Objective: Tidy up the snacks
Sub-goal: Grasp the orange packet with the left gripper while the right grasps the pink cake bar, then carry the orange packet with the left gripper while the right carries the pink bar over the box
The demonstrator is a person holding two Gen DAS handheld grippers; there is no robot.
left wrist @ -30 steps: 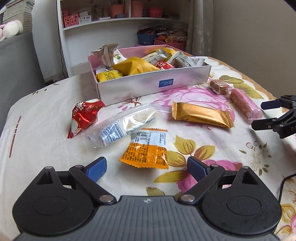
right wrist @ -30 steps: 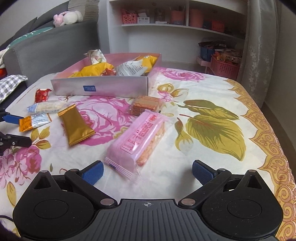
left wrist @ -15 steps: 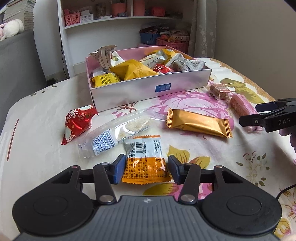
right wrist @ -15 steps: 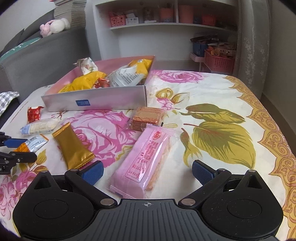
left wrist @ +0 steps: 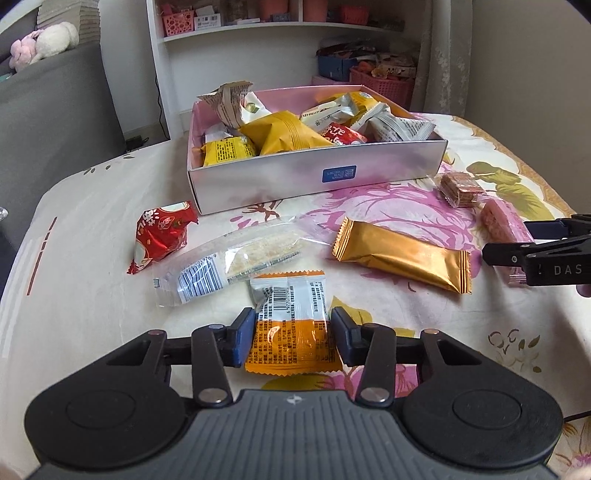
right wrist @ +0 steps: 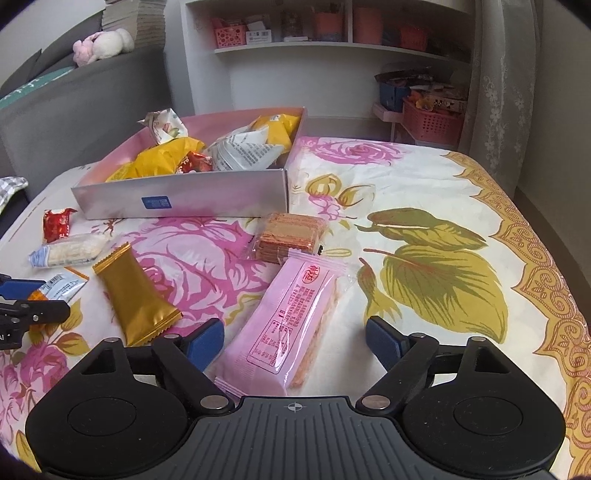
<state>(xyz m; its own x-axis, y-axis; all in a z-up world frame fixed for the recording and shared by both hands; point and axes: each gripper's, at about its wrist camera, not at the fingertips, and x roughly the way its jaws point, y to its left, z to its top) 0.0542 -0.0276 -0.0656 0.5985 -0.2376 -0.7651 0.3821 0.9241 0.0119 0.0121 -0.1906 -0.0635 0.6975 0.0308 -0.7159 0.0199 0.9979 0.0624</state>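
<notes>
Pinching an orange-and-white snack packet (left wrist: 291,332) between blue pads: left hand-held gripper (left wrist: 293,334), jaws just closed in, pads pressed against the packet's crinkled foil sides, barcode face up, zigzag seams at both ends. Straddling a long pink wafer pack (right wrist: 286,330): right hand-held gripper (right wrist: 295,339), jaws just narrowing yet spread clear of the glossy film on both sides, no contact.

Lying loose on the floral cloth of the counter (right wrist: 424,192): a gold metallic bar wrapper (left wrist: 402,254), smooth and flat with serrated ends; a clear sleeve of pale crumbly rice cracker (left wrist: 236,262) with a striped barcode end, just beside the orange packet; a crumpled red foil pouch (left wrist: 160,234), shiny and puffed; a square stack of brown ridged biscuits in clear film (right wrist: 290,236), touching the far end of the pink pack.

Sitting beyond them: a shallow rectangular cardboard box (left wrist: 317,181), silvery outside, pink inside, small blue label on the front wall. Heaped within: puffy yellow pillow bags, a red foil piece, white printed wrappers, one tan packet standing on end at the left corner.

Standing behind the counter: white shelving (left wrist: 258,26) with pink lattice baskets.
</notes>
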